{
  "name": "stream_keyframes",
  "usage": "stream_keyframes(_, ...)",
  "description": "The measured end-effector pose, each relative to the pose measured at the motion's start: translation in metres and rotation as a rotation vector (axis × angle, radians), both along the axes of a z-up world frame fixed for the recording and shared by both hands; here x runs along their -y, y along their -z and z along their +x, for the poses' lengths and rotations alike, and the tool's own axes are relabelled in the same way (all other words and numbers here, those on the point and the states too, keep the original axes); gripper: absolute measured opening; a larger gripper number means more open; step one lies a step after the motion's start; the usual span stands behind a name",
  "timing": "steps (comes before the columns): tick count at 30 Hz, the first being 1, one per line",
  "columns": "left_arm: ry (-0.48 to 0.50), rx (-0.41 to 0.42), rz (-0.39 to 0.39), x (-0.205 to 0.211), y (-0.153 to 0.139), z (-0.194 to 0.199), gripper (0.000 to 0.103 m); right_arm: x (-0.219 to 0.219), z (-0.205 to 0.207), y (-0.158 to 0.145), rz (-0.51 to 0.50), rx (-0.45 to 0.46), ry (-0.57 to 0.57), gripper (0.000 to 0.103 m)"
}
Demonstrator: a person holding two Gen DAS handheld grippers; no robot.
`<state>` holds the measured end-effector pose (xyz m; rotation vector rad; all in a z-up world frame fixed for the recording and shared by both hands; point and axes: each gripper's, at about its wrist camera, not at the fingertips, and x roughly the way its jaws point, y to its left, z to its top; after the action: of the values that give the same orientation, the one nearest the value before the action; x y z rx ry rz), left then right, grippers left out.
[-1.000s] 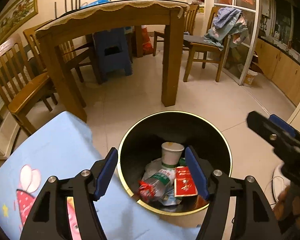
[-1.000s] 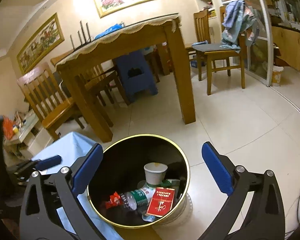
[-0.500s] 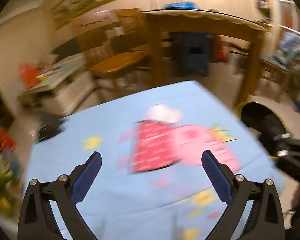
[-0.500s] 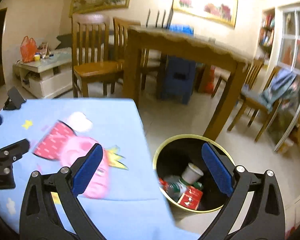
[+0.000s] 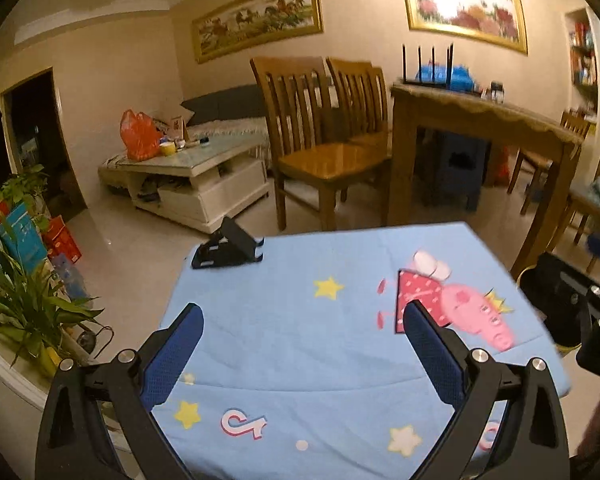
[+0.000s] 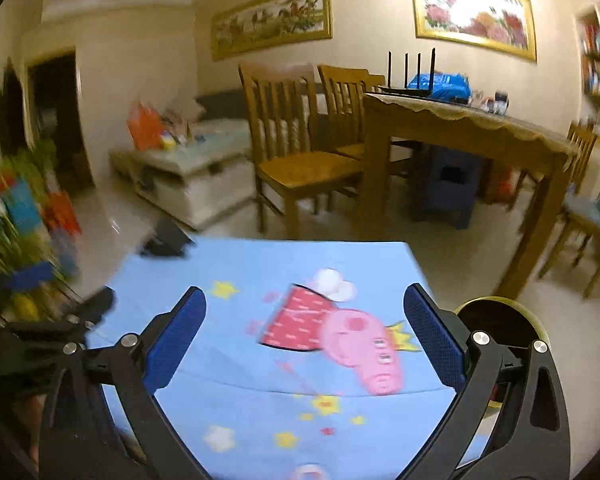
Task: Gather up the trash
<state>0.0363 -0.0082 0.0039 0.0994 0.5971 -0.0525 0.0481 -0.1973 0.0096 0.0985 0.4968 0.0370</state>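
Jaws are spread wide on left gripper (image 5: pixel 302 342) and right gripper (image 6: pixel 304 324), nothing held | bin (image 6: pixel 500 320) is seen beside blue cloth (image 5: pixel 300 300), right | no loose trash is spotted | cloth should be scanned slowly before any reach is made

Warm indoor light. Cream walls carried two gilt-framed paintings (image 5: pixel 464 10). Wooden chairs (image 5: pixel 320 136) stood beside a wooden dining table (image 5: pixel 480 120); white coffee table (image 5: pixel 192 176) on pale tiled floor (image 5: pixel 132 248).
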Motion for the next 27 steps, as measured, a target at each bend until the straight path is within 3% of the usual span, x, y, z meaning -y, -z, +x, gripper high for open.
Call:
stream_keyframes(5,0.008,0.007,-0.018,0.004,-0.006,-0.01,0.097,0.007,-0.013,-0.002,0.025,-0.022,0.062,0.098)
stream_keyframes(27,0.009,0.01,-0.009,0.011,-0.007,-0.013,0.097,0.024,-0.034,-0.004,0.028,-0.024,0.063,0.098)
